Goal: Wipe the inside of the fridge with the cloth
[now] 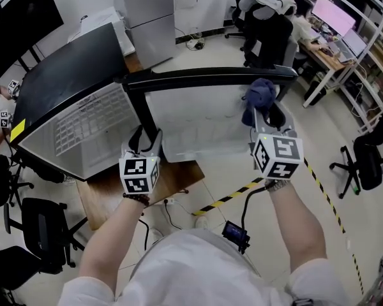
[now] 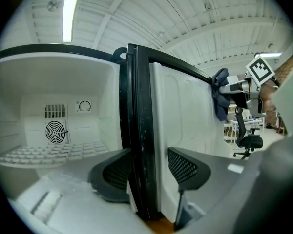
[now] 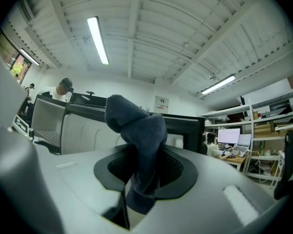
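Observation:
A small black fridge (image 1: pixel 70 85) stands with its door (image 1: pixel 204 75) swung wide, showing a white inside and a wire shelf (image 1: pixel 89 126). My left gripper (image 1: pixel 143 144) straddles the door's edge (image 2: pixel 139 130) near the hinge side, its pads (image 2: pixel 118 172) closed against it. In the left gripper view the fridge's inside shows a fan vent (image 2: pixel 55 130) and the shelf (image 2: pixel 44 152). My right gripper (image 1: pixel 268 116) is shut on a dark blue cloth (image 1: pixel 260 94), held by the door's far upper end. The cloth (image 3: pixel 139 130) bunches up between the jaws of the right gripper (image 3: pixel 144 167) and also shows in the left gripper view (image 2: pixel 219 94).
The fridge rests on a wooden stand (image 1: pixel 147 187). Yellow-black tape (image 1: pixel 233 196) crosses the floor. Office chairs (image 1: pixel 268 34) and a desk with monitors (image 1: pixel 335 18) stand at the back right, another chair (image 1: pixel 367 161) at the right. A tall pale cabinet (image 1: pixel 147 18) is behind.

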Tool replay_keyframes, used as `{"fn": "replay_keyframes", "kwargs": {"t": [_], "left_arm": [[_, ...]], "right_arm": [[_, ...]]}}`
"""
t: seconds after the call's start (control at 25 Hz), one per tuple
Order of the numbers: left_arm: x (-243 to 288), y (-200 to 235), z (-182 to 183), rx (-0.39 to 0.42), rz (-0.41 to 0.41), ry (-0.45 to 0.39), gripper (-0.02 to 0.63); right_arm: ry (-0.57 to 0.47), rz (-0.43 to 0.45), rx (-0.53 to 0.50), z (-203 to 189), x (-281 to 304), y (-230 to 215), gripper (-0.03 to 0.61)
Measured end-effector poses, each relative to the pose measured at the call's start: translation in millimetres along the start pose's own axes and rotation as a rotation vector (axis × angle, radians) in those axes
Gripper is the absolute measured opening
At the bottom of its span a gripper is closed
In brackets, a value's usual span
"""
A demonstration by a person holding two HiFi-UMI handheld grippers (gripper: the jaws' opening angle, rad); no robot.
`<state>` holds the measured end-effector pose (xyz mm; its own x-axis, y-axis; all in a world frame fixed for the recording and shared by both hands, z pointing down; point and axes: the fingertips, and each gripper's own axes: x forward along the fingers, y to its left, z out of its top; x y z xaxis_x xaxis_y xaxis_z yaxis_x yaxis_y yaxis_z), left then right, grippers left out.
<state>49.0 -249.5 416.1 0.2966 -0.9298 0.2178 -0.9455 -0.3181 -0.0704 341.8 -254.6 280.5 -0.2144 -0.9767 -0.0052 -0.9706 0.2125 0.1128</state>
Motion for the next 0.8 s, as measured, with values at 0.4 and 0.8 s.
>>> {"fn": "replay_keyframes", "kwargs": {"t": [0.4,0.8], "left_arm": [[-1,0,0,-0.007,0.024,0.003,0.236],[-4,-8,2,-0.02,0.06,-0.008,0.199]], "right_arm": [[-0.019,-0.087,0.016,1,-22,-58,0.107],[-0.02,-0.092,0.035,-1,-28,-88,0.106]]}}
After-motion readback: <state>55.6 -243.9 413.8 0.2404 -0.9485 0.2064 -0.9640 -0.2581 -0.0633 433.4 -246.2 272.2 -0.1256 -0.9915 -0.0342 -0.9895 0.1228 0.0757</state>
